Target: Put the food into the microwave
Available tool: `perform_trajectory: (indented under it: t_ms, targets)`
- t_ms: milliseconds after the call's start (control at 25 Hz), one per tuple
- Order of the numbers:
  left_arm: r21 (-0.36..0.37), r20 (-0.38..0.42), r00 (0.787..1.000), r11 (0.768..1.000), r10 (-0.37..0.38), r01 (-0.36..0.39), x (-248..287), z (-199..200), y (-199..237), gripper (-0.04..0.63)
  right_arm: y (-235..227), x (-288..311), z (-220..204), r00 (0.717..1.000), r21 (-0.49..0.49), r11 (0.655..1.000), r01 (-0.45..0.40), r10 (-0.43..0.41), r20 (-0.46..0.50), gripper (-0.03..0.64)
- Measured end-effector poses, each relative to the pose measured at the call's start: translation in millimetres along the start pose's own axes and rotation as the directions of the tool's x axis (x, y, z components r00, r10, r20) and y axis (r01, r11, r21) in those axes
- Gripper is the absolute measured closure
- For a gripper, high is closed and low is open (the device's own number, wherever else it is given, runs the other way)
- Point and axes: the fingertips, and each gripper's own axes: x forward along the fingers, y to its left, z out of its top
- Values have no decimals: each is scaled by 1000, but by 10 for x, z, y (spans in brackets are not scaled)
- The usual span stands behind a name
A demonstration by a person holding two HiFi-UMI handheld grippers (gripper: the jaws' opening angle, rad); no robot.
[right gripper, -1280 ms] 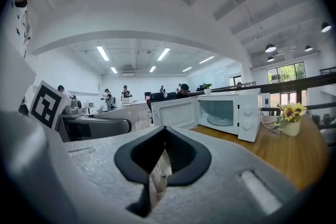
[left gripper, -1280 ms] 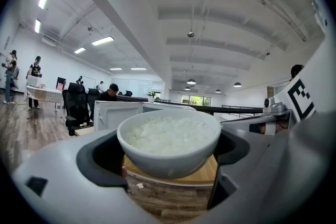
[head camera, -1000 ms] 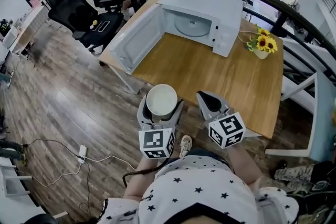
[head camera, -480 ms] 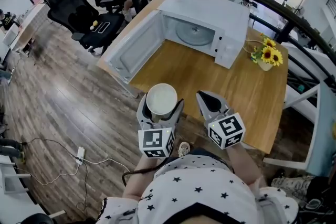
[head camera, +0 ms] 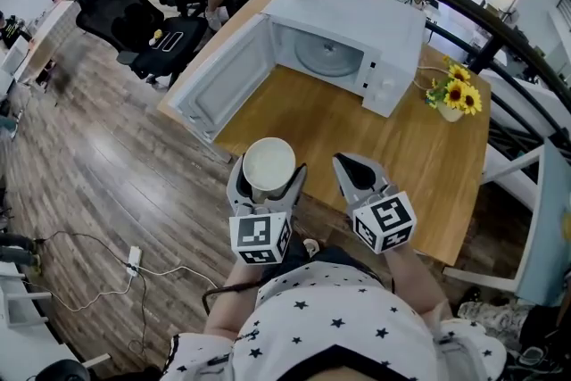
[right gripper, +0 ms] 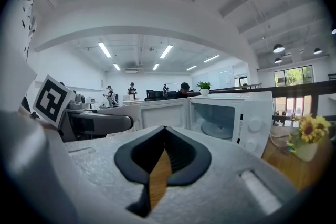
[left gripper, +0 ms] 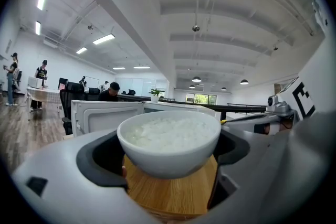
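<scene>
A white bowl of rice [head camera: 268,163] [left gripper: 169,141] sits between the jaws of my left gripper [head camera: 266,183] [left gripper: 169,162], which is shut on it above the near edge of the wooden table [head camera: 375,138]. The white microwave [head camera: 343,45] [right gripper: 231,115] stands at the table's far side with its door [head camera: 221,76] [left gripper: 107,115] swung wide open to the left; the glass turntable [head camera: 329,56] inside is bare. My right gripper [head camera: 355,174] [right gripper: 160,165] hangs beside the left one, shut, its jaws touching with nothing in them.
A vase of sunflowers [head camera: 453,94] [right gripper: 307,139] stands right of the microwave. A dark curved railing [head camera: 464,4] runs behind the table. Black office chairs [head camera: 134,4] and a seated person stand at the far left. A cable [head camera: 134,263] lies on the wood floor.
The view has drawn slightly closer to the table and microwave. Both grippers keep their pose, and the bowl stays held in the left one.
</scene>
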Motion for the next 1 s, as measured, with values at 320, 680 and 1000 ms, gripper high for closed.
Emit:
perform_trajectory:
  t_ms: [320,680,1000]
  targets:
    - [6,-11,1000,1000,-21,21,321,-16,67,114,-205,145,-10,999,7,999,34,-34,-3,611]
    - [11,-12,996,996,-86,86,991,75,172,114,-583,520,137,995,-5,995,99,-99,-1,611]
    - [16,-23,983,983,-184,185,1582,225,198,114,-932,781,303,980,9,980,198,-198,-2,611]
